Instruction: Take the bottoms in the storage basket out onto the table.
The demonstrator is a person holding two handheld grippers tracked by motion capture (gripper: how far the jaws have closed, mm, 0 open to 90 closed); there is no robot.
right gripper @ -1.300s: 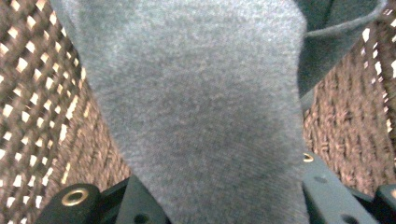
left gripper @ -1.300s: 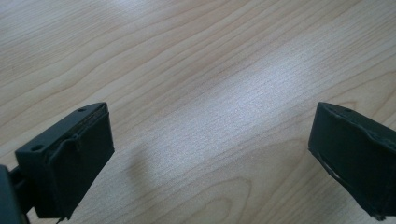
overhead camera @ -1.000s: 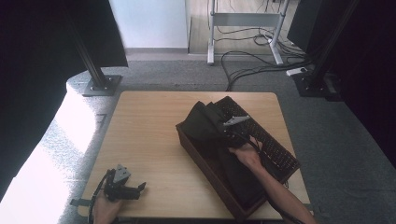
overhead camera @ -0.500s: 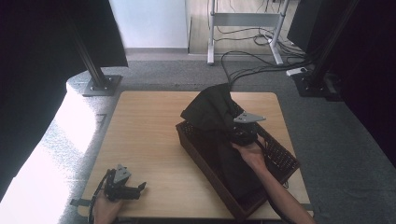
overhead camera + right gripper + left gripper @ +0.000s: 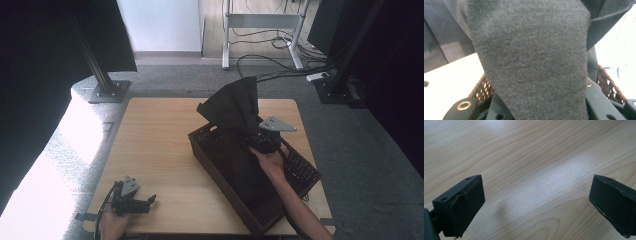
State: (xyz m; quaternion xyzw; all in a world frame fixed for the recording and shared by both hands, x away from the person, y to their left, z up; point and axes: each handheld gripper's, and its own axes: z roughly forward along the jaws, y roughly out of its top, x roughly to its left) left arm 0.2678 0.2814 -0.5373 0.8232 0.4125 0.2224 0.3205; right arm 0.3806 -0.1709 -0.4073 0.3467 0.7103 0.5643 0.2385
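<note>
A dark grey cloth (image 5: 235, 112) is lifted out of the brown wicker basket (image 5: 210, 150) on the right half of the wooden table. My right gripper (image 5: 257, 137) is shut on this cloth above the basket; part of the cloth still hangs down into it. In the right gripper view the cloth (image 5: 531, 57) drapes between the jaws and hides the fingertips. My left gripper (image 5: 142, 202) rests low over the table's front left corner. Its jaws stand wide open, with bare wood between the fingers (image 5: 464, 202).
The basket (image 5: 609, 85) lies slantwise on the table (image 5: 155, 145), reaching its front right edge. Beyond the table stand a metal post base (image 5: 107, 90), a desk frame with cables (image 5: 260, 25) and dark curtains on both sides.
My right gripper has risen with the cloth, which now stands higher above the basket. The left gripper has stayed in place.
</note>
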